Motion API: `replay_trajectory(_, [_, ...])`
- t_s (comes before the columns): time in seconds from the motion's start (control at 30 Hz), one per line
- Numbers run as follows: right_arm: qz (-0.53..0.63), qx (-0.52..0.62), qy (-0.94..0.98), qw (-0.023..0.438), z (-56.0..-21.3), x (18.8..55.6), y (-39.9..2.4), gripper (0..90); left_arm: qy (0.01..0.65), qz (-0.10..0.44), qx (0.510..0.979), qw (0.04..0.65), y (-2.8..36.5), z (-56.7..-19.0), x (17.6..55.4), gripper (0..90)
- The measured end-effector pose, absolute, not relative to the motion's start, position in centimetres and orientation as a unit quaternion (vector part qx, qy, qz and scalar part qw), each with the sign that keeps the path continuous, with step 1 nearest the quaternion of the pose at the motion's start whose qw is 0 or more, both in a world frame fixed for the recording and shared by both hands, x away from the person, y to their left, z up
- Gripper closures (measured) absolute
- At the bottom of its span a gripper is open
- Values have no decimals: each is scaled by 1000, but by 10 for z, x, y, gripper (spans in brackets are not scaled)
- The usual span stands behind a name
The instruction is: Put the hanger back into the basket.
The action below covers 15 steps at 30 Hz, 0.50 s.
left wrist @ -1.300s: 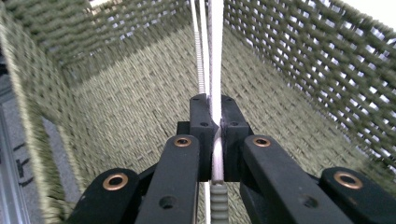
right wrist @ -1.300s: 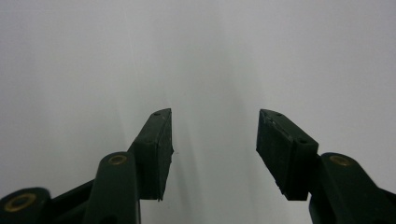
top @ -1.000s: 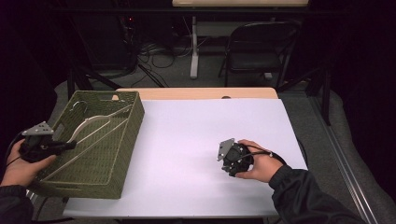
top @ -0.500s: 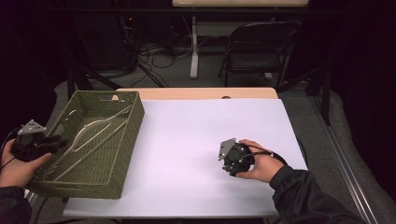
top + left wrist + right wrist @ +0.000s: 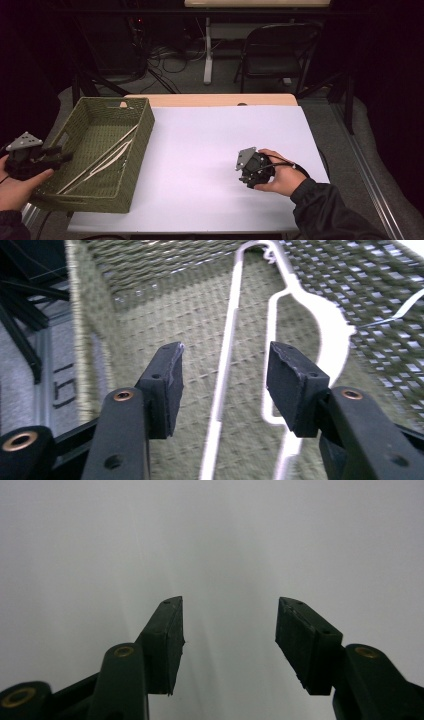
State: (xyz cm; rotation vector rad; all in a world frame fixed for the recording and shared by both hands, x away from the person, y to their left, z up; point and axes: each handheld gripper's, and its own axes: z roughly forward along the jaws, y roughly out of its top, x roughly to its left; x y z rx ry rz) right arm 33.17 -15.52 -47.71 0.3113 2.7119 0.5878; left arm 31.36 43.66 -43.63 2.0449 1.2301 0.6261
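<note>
A white hanger (image 5: pixel 107 155) lies flat inside a green woven basket (image 5: pixel 146 131) at the table's left. My left gripper (image 5: pixel 67 156) hovers at the basket's near left rim, pointing in over it. Its jaws have just been opening and nothing is between them. In the left gripper view the left gripper (image 5: pixel 225 375) stands open above the hanger (image 5: pixel 330 335) and the basket wall (image 5: pixel 82 315), apart from both. My right gripper (image 5: pixel 248 179) rests on the white table (image 5: pixel 200 140) at the right, and in its own view the right gripper (image 5: pixel 229 630) is open and empty.
A wooden strip (image 5: pixel 210 100) runs along the table's far edge. Beyond it stand a folding chair (image 5: pixel 280 55) and cables on the floor. The table's near edge lies just below the basket and my right hand.
The left gripper has opened and pulled back to the left, away from the basket's middle. The hanger, raised before, now lies flat in the basket. The right gripper has kept still.
</note>
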Motion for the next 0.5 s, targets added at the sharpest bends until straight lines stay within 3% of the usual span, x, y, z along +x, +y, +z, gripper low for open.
replay_trajectory(0.5, [252,182,934,179,-473,314,-190,426,419,234,775,411,363,-422,264,448])
